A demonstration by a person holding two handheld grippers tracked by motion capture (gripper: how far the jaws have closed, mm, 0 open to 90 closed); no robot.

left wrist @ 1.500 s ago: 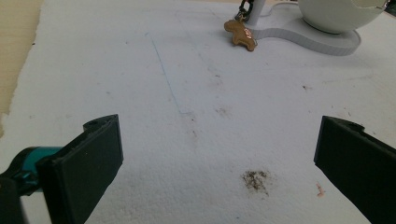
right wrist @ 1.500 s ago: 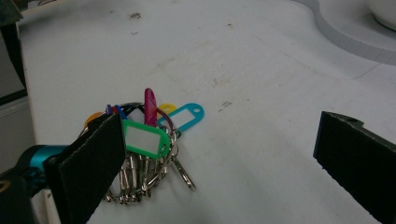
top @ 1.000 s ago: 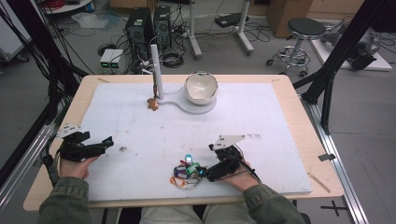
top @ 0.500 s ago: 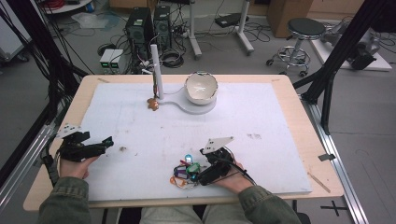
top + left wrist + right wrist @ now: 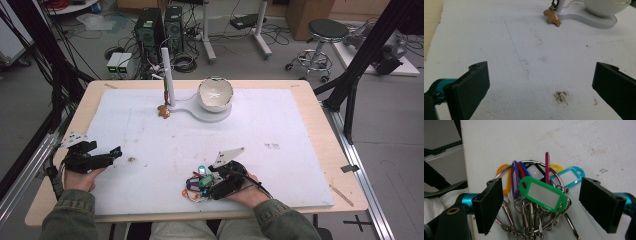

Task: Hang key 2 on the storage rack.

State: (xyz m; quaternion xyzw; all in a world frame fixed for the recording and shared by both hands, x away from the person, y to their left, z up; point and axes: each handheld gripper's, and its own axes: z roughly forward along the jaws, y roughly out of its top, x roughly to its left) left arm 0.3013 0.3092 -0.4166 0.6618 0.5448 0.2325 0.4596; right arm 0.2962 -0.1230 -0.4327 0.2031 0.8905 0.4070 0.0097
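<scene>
- Even, bright overhead light falls on the worktop; shadows are soft and short.
- The high view is slightly soft, with mild bending at the edges.
- In the right gripper view the green tag shows faint glare.
- Near jaws look slightly blurred.

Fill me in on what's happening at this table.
A person sits at a table with a gripper in each hand. The right gripper is open, its jaws on either side of a bunch of coloured key tags on a metal ring near the front edge of the white mat; it has not closed on them. The left gripper is open over bare mat. Farther back, a white stand with a bowl has a small brown charm at its post.
</scene>
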